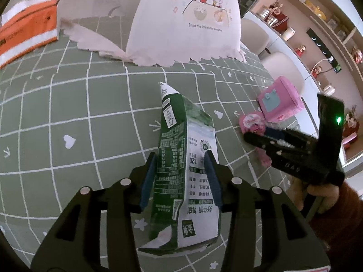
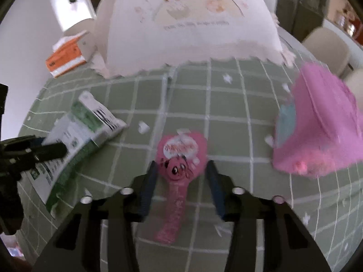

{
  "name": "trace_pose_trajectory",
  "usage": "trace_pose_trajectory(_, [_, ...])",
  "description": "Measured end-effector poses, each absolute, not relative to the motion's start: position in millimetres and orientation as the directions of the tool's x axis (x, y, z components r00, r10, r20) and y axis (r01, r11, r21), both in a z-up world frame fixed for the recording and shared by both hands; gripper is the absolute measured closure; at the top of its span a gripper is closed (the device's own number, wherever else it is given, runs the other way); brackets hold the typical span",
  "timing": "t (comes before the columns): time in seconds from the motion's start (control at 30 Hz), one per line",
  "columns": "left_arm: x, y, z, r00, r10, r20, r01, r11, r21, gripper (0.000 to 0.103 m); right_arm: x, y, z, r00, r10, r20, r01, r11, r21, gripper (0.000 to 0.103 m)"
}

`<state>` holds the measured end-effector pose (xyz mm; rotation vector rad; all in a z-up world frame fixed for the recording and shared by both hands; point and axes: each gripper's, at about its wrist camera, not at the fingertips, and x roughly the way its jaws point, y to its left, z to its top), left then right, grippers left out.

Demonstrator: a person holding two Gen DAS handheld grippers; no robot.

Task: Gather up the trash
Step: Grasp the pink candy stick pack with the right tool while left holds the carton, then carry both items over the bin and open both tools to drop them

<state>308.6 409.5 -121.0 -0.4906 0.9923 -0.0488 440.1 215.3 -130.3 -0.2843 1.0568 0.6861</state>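
Left claw point(image 1: 181, 172) straddles the flattened milk carton point(image 1: 186, 170), pads apparently not yet pinching; it could slip. Right claw point(image 2: 181, 181) open around the pink wrapper point(image 2: 179, 158); thin, may skid on the tabletop point(image 2: 226, 117).

Green-and-white carton point(image 1: 188, 172) between the left tool's point(image 1: 181, 158) blue pads; sage desk point(image 1: 68, 104) gridded white; pink wrapper point(image 2: 179, 158); orange tissue box point(image 1: 27, 29).

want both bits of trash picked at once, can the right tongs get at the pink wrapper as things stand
Probably yes. The right tongs are open and already straddle the pink wrapper, which lies flat on the green tablecloth with nothing over it. The pink box sits off to the side, apart.
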Motion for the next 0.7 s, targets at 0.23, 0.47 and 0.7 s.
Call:
trace_pose_trajectory(0.23, [307, 401, -110, 0.568, -0.279, -0.774, -0.139, 0.895, -0.425, 0.069, 426, 175, -118, 0.335, 0.390, -0.858, -0.558, 0.815, 0.153, 0.087])
trace_pose_trajectory(0.47, [301, 366, -65, 0.621, -0.299, -0.724, -0.032, 0.914, -0.405, 0.069, 389, 132, -72, 0.427, 0.417, -0.803, -0.514, 0.842, 0.164, 0.088])
trace_pose_trajectory(0.7, [292, 307, -4, 0.687, -0.295, -0.664, 0.085, 0.941, -0.329, 0.069, 348, 65, -16, 0.558, 0.406, -0.724, -0.454, 0.879, 0.143, 0.088])
